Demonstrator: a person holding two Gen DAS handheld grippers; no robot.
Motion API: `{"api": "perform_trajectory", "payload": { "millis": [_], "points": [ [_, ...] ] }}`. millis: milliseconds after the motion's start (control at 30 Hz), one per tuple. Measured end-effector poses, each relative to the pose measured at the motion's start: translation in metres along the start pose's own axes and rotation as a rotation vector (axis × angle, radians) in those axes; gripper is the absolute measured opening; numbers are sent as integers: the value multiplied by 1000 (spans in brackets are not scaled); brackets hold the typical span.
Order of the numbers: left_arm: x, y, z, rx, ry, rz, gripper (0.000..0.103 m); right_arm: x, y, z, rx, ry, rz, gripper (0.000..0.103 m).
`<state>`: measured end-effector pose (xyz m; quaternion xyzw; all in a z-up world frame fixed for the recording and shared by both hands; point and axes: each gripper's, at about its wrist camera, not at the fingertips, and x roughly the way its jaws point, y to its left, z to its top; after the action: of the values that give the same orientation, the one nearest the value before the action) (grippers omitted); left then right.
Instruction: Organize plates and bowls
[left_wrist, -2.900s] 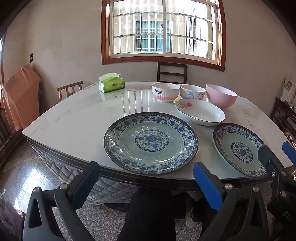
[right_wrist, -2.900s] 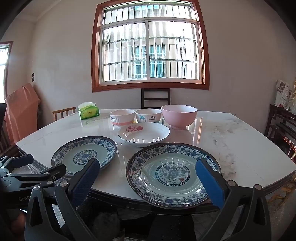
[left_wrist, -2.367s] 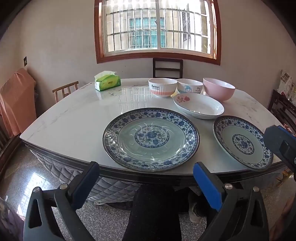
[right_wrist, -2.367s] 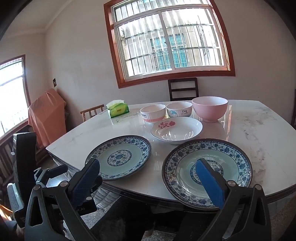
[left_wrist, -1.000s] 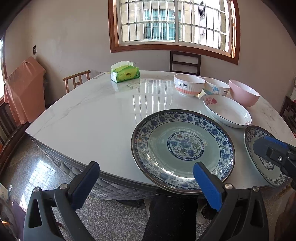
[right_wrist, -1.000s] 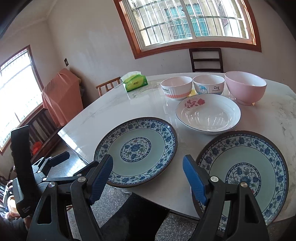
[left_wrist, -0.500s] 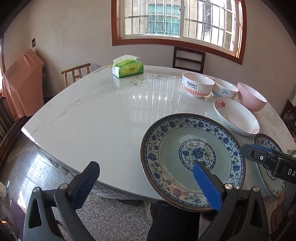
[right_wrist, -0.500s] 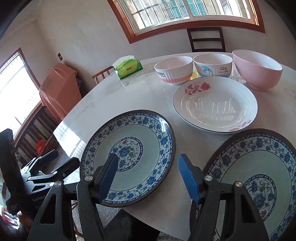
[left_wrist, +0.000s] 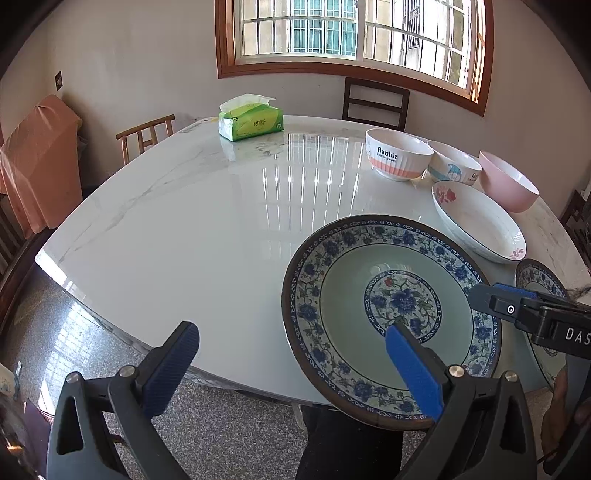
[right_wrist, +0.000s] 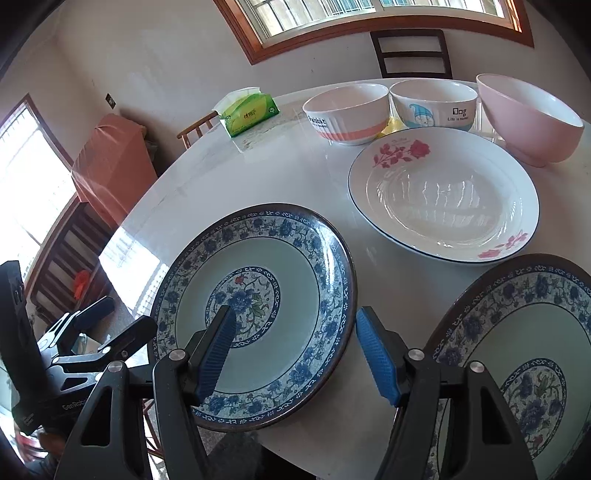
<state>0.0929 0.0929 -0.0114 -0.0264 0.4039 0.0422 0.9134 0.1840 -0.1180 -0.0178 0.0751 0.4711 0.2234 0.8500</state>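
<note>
The first pickup is beginning; the right gripper (right_wrist: 293, 349), jaws having just narrowed but gripping nothing, is straddling the right rim of the left blue plate (right_wrist: 258, 310); the left gripper (left_wrist: 291, 365) is gaping wide, plate beneath its right finger; next, I judge, seating a pad under the rim.

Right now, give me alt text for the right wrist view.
The open right gripper hovers over the right rim of a blue floral plate at the table's near edge, with a matching plate to its right. Behind sit a white rose plate, three bowls and a green tissue pack. The left gripper shows at lower left.
</note>
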Motion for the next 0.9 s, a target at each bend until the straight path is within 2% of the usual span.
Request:
{"api": "perform_trajectory", "payload": {
  "millis": [100,167,300,400,433,467,500,567,733,900],
  "points": [
    [2,-1,1,7,6,9,99,5,-3,2,13,18,6,66],
    [7,-1,2,12,26,7,90,9,-4,3,25,30,13,66],
    [17,1,0,5,68,-14,82,15,-4,3,33,56,15,66],
    [24,1,-1,4,98,-28,63,18,-3,4,22,65,-5,66],
    [26,0,-2,4,114,-35,47,19,-2,4,21,67,-11,63],
    [28,0,-2,3,118,-56,38,19,-2,4,21,68,-16,59],
    [28,-1,-2,3,119,-66,35,21,-1,4,16,68,-34,56],
    [26,-4,-2,16,108,-30,30,22,1,5,-7,61,-86,42],
    [25,-1,1,16,83,3,22,25,-2,8,-15,49,-124,25],
    [26,3,6,20,77,22,18,28,0,11,-14,35,-136,24]
  ]
}}
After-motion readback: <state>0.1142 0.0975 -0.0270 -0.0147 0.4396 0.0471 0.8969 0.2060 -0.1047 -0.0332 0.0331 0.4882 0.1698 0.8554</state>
